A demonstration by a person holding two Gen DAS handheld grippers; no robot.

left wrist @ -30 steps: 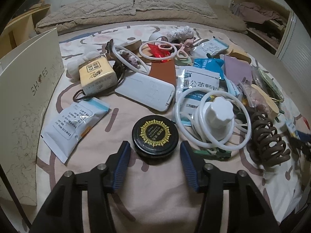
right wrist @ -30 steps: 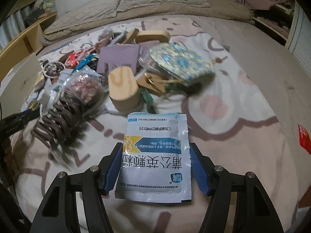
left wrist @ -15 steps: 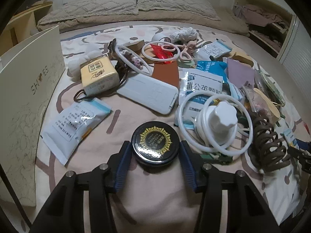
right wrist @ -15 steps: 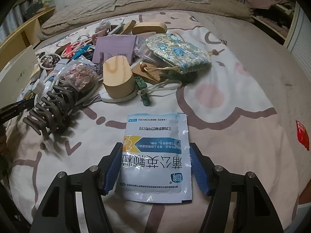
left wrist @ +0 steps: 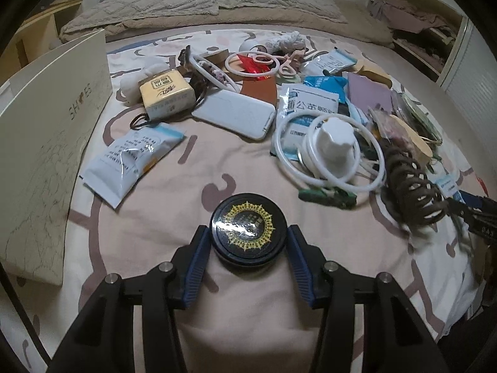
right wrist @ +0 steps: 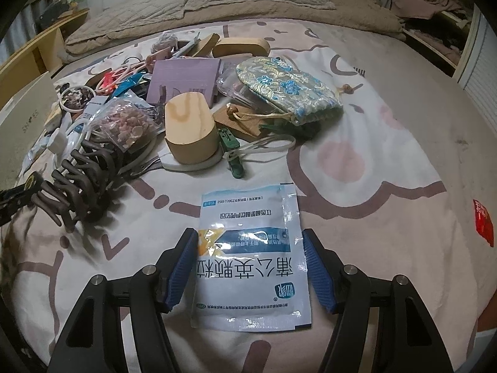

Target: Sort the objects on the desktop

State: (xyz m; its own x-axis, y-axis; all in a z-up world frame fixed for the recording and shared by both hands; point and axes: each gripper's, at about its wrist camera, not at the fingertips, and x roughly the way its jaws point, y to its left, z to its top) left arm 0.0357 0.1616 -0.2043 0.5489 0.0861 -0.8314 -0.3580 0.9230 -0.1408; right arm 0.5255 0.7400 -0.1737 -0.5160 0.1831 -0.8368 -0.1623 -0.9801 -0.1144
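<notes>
A round black tin (left wrist: 248,228) with a gold emblem on its lid sits between the blue pads of my left gripper (left wrist: 247,233), which is shut on it; both pads press its sides, just over the pink bedspread (left wrist: 248,326). In the right wrist view a white and blue sachet (right wrist: 251,264) with printed characters lies lengthwise between the pads of my right gripper (right wrist: 248,236). The pads touch its two long edges, and its near end casts a shadow. The cluttered pile lies beyond both grippers.
A cream box (left wrist: 46,143) stands at the left. Ahead lie another sachet (left wrist: 130,161), a white case (left wrist: 236,113), white rings around a white knob (left wrist: 335,143) and a brown hair claw (right wrist: 77,180). A wooden block (right wrist: 189,130), green clip (right wrist: 231,152) and brocade pouch (right wrist: 285,90) lie farther right.
The left jaws closed onto the black tin, and tin and gripper drew back from the white rings. The right gripper kept the sachet; the pile shifted slightly away.
</notes>
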